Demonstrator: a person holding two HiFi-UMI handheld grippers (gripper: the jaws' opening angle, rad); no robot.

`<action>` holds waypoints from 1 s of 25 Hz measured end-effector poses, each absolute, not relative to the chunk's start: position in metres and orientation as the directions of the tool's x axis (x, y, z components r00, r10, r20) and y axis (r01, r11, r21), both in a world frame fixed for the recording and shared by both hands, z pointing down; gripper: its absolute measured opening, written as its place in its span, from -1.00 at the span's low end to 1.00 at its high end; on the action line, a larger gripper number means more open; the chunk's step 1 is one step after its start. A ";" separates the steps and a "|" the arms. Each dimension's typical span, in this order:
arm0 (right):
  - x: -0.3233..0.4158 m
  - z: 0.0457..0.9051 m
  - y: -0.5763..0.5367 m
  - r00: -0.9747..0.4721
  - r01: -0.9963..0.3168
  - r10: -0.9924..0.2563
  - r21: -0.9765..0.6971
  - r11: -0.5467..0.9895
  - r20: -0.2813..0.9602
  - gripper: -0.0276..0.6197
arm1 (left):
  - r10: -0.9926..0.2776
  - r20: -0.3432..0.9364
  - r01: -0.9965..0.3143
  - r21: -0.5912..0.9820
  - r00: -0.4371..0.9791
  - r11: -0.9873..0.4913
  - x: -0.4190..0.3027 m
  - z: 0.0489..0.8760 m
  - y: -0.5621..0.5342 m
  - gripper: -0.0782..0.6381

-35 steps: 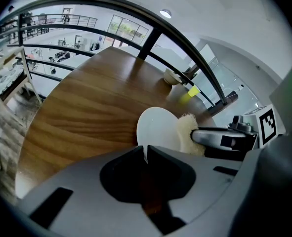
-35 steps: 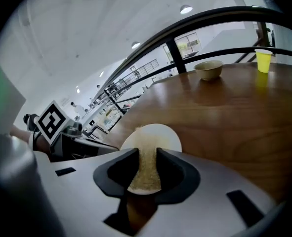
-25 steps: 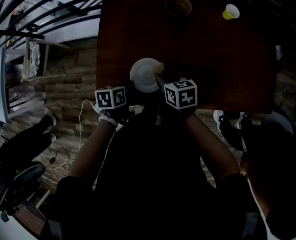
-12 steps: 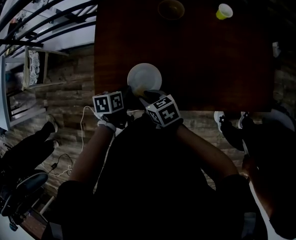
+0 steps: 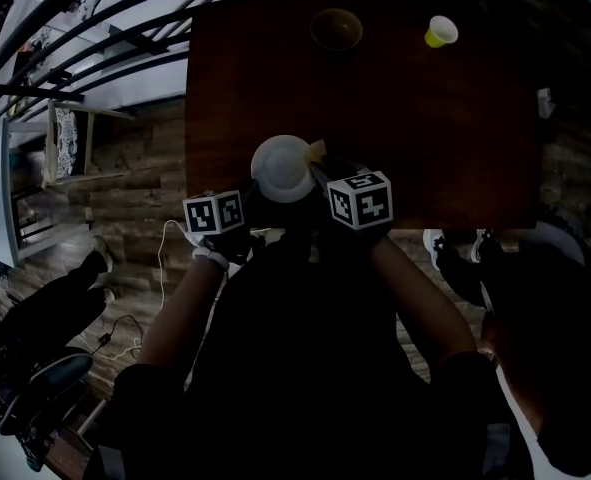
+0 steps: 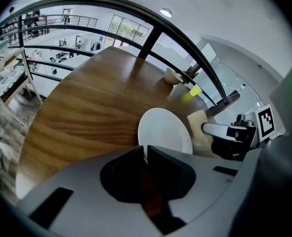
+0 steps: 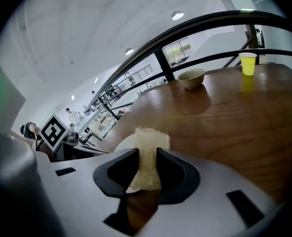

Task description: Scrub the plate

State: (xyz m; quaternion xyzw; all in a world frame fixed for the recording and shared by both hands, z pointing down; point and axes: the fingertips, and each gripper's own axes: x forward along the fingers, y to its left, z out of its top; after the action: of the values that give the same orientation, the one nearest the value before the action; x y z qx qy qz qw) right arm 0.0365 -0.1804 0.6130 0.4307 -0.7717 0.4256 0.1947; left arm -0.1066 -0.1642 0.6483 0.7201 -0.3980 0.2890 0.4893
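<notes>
- The left gripper (image 6: 146, 153) has its jaws drawn almost together on the near rim of the white plate (image 6: 164, 131). Only a thin white edge shows in the slit between them.
- The right gripper (image 7: 147, 168) is clamped on a pale, coarse sponge (image 7: 148, 157), which fills the gap between its jaws and sticks out past their tips.
- In the head view the plate sits near the near edge of the dark wooden table (image 5: 455, 128), towards its left side, just ahead of the two marker cubes.
- The sponge meets the plate at its right rim. It seems to touch there, though the head view is too dark to be sure.
- From the left gripper view, the right gripper's metal finger and black body stand just right of the plate.
- A brown bowl (image 5: 336, 29) and a small yellow cup (image 5: 440, 31) stand at the table's far edge, well apart from the plate, the cup to the right of the bowl.
- A dark curved railing (image 6: 150, 21) runs behind the table's far side.
- Left of the table a wooden chair (image 5: 70, 123) stands on the plank floor, and a pale cable (image 5: 160, 258) trails on the floor near the left forearm.
- The person's arms and dark torso hide the floor directly below the plate.
</notes>
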 end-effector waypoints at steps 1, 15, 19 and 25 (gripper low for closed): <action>0.042 0.611 -0.183 -0.546 -0.833 -0.512 -0.492 0.253 0.663 -0.55 | -0.292 0.804 -0.855 0.476 0.517 -0.205 -0.106 0.648 -0.164 -0.69; 0.065 0.516 -0.162 -0.554 -0.808 -0.647 -0.525 0.267 0.524 -0.55 | -0.689 0.646 -0.924 0.068 0.328 -0.376 -0.182 0.526 -0.227 -0.69; 0.065 0.464 -0.159 -0.578 -0.791 -0.686 -0.512 0.336 0.443 -0.55 | -0.797 0.550 -0.945 -0.040 0.250 -0.324 -0.220 0.476 -0.253 -0.69; 0.067 0.406 -0.149 -0.568 -0.805 -0.742 -0.428 0.411 0.357 -0.55 | -0.882 0.393 -0.954 -0.039 0.260 -0.298 -0.237 0.377 -0.250 -0.69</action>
State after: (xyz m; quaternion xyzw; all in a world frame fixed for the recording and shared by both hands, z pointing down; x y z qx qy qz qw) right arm 0.0669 -0.1491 0.4060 0.4615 -0.8381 0.2857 0.0555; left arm -0.2365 -0.2500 0.3771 0.7868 -0.5834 0.1727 0.1036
